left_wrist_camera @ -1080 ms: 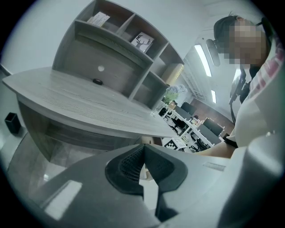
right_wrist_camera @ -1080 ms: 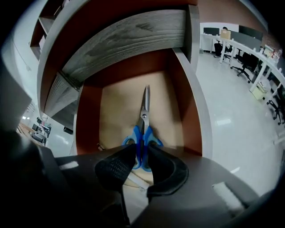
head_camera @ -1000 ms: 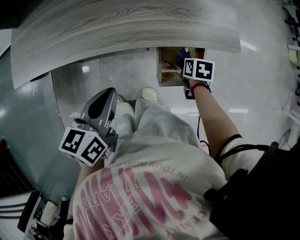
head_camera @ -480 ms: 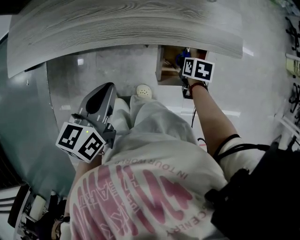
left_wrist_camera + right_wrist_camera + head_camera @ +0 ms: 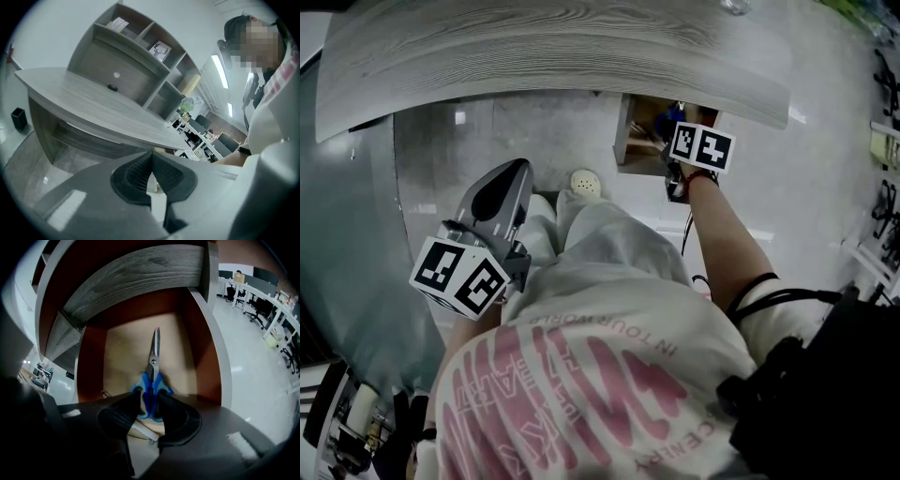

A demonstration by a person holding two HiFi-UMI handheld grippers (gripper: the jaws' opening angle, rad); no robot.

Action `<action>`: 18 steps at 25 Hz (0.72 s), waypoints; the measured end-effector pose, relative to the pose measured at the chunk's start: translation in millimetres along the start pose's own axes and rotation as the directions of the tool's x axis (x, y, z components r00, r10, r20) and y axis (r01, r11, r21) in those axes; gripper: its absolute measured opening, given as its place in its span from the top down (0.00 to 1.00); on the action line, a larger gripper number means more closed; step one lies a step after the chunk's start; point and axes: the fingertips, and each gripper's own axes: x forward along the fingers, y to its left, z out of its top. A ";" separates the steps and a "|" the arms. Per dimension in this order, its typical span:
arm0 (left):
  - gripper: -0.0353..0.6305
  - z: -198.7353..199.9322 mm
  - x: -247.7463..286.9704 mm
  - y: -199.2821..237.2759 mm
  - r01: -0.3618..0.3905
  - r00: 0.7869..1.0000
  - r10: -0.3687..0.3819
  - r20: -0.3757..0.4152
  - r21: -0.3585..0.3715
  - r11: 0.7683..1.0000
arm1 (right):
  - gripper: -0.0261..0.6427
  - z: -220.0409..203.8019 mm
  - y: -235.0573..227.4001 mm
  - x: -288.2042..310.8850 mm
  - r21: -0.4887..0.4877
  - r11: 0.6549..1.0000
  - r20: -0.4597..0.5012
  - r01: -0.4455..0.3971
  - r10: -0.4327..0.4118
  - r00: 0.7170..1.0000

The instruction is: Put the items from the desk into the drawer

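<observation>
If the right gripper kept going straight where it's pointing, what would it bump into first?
Probably the blue-handled scissors lying on the drawer floor. Their handles sit between the right gripper's fingers, which have just been opening. Depth is hard to judge.

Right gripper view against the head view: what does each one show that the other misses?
Only the right gripper view: the jaws of the right gripper, which have just been opening, apart around the handles of blue scissors lying in the drawer. Only the head view: the left gripper, the person's shirt and the top of the desk. Both: the open drawer under that desk.
</observation>
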 end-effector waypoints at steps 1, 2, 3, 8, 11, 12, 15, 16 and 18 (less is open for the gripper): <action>0.92 0.2 0.3 -1.2 0.002 1.000 -0.002 0.000 0.000 1.000 | 0.75 0.1 1.6 0.0 0.005 1.000 -0.005 -0.011 0.011 1.000; 0.92 0.5 0.6 -2.1 0.003 1.000 -0.003 0.000 0.001 1.000 | 0.72 0.5 2.7 0.1 0.006 1.000 -0.010 -0.016 0.016 1.000; 0.92 1.0 0.8 -2.5 0.004 1.000 -0.004 0.001 0.002 1.000 | 0.72 1.3 3.1 0.4 0.005 1.000 -0.012 -0.015 0.015 1.000; 0.92 4.2 -1.5 -3.7 0.009 1.000 -0.009 0.015 0.009 1.000 | 0.75 3.5 0.0 0.5 0.031 0.999 0.004 -0.009 0.009 1.000; 0.92 5.0 -6.6 -3.1 0.012 1.000 -0.012 0.025 0.010 1.000 | 0.73 3.0 0.8 -1.5 0.074 0.997 0.007 -0.020 0.020 1.000; 0.92 5.7 -9.0 -2.4 0.013 1.000 -0.014 0.028 0.010 1.000 | 0.73 3.1 1.2 -3.1 0.084 0.996 0.006 -0.023 0.022 1.000; 0.92 8.1 -14.3 0.6 0.021 0.999 -0.021 0.040 0.010 1.000 | 0.72 8.7 -0.2 -10.0 0.099 0.995 0.020 -0.015 0.013 1.000; 0.92 8.4 -15.6 1.7 0.024 0.999 -0.024 0.043 0.008 1.000 | 0.72 10.6 -0.9 -12.3 0.102 0.995 0.024 -0.010 0.007 1.000; 0.92 9.2 -18.2 4.1 0.032 0.998 -0.032 0.047 0.005 0.999 | 0.72 12.6 -0.8 -17.2 0.114 0.993 0.031 0.000 -0.003 1.000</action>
